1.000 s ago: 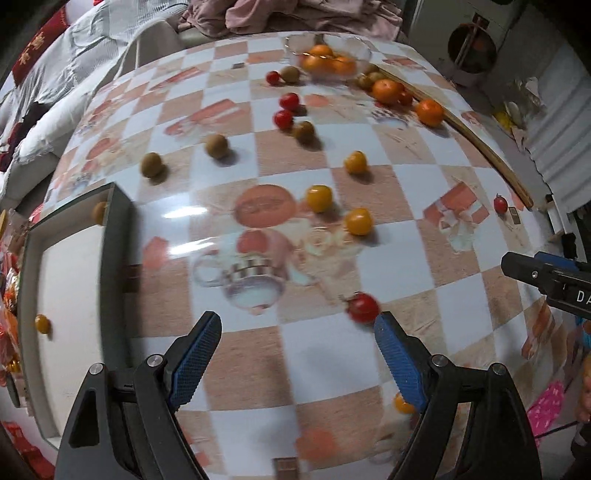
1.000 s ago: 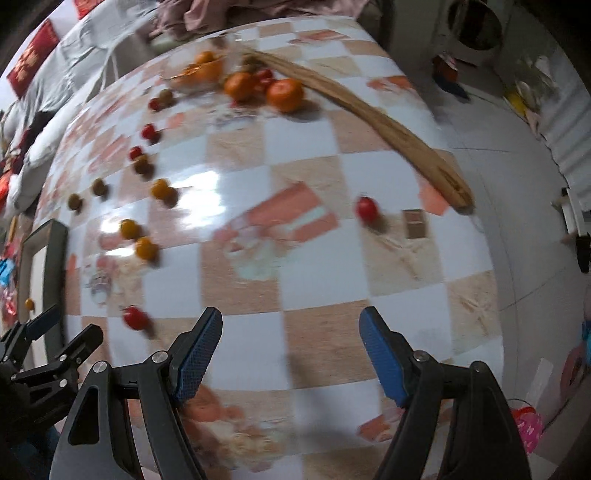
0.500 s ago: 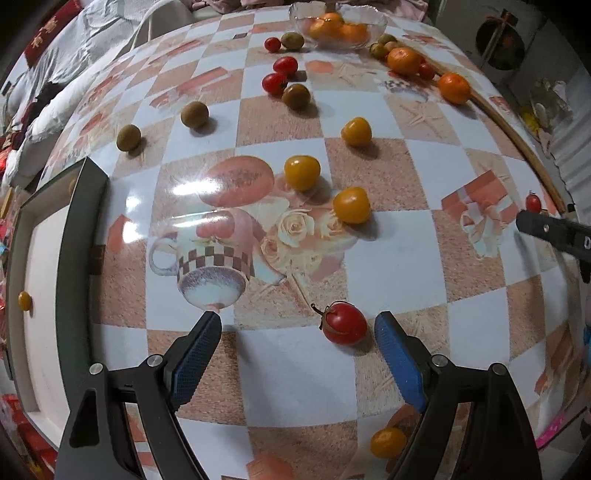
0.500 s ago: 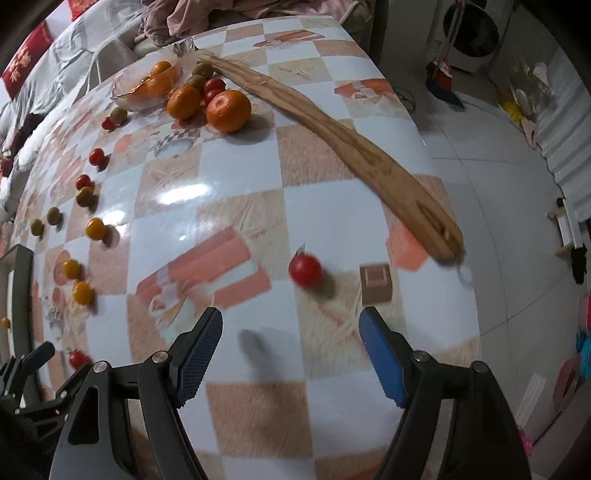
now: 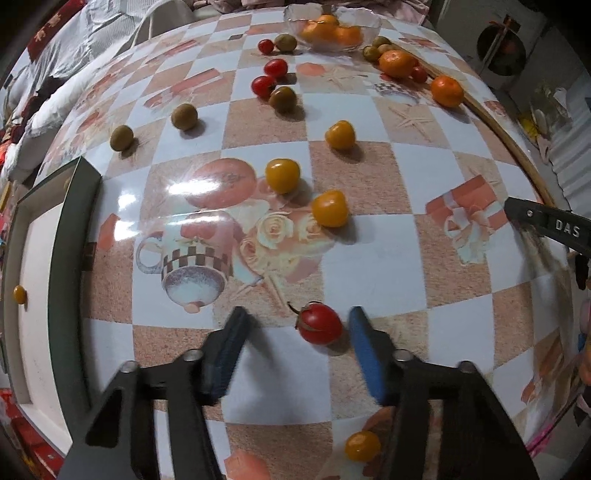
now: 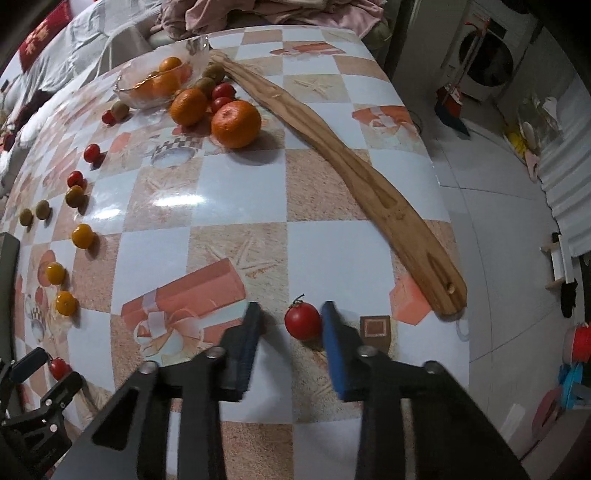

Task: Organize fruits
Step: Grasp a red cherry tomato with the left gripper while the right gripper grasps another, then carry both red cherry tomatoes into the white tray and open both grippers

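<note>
**A:** Both claws have dropped closer to the checked tablecloth (image 5: 373, 266) than a second ago, and their jaws, wide then, have come inwards. What is the left claw (image 5: 297, 318) doing?

**B:** It points steeply down with its jaws closing. A red tomato (image 5: 319, 328) lies on the cloth between the pads, nearer the right pad. Neither pad presses on it.

**A:** And the right claw (image 6: 290, 311)?

**B:** Its jaws are narrow and closing too. The second red tomato (image 6: 303, 325) is between them, against the right pad. The left pad stands just short of it, so nothing is clamped.

**A:** What is around the left claw?

**B:** Just ahead is a yellow tomato (image 5: 330, 208). Far ahead is the glass bowl (image 5: 371, 26) with oranges in it. A dark-framed tray (image 5: 74, 240) lies off to its left. Another yellow fruit (image 5: 362, 446) sits behind its right finger.

**A:** Around the right one?

**B:** A long wooden board (image 6: 369, 177) runs ahead and to its right. A big orange (image 6: 236, 123) lies far ahead.
</note>
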### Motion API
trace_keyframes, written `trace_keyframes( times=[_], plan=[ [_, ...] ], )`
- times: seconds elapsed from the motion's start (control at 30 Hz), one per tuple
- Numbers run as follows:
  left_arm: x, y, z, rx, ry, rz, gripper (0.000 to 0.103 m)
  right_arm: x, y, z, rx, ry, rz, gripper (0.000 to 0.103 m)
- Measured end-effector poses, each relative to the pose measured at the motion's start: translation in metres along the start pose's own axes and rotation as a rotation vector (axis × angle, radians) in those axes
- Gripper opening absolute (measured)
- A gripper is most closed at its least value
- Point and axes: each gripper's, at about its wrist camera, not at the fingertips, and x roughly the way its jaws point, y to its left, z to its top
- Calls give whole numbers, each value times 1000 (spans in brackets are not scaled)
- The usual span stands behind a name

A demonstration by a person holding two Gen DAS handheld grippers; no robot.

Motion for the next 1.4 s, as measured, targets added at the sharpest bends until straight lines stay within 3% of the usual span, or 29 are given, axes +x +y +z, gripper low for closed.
trace_keyframes(
  times=[0.13, 0.33, 0.57, 1.03, 1.4],
  plan=[
    [-4, 3, 3, -3, -5, -26, 24, -1, -6, 1, 22, 11, 37, 21],
    [-15, 22, 8, -46, -9, -111, 24, -11, 0, 0, 36, 31, 110, 21],
    [-31, 41, 8, -60, -28, -127, 24, -28, 34, -12, -8, 42, 185, 21],
    [-50, 105, -2, -133, -80, -111, 24, -49, 108, -7, -112, 36, 249, 21],
    [-67, 186, -26, -267, -122, -57, 24, -63, 203, -4, -259, 26, 306, 21]
  ],
)
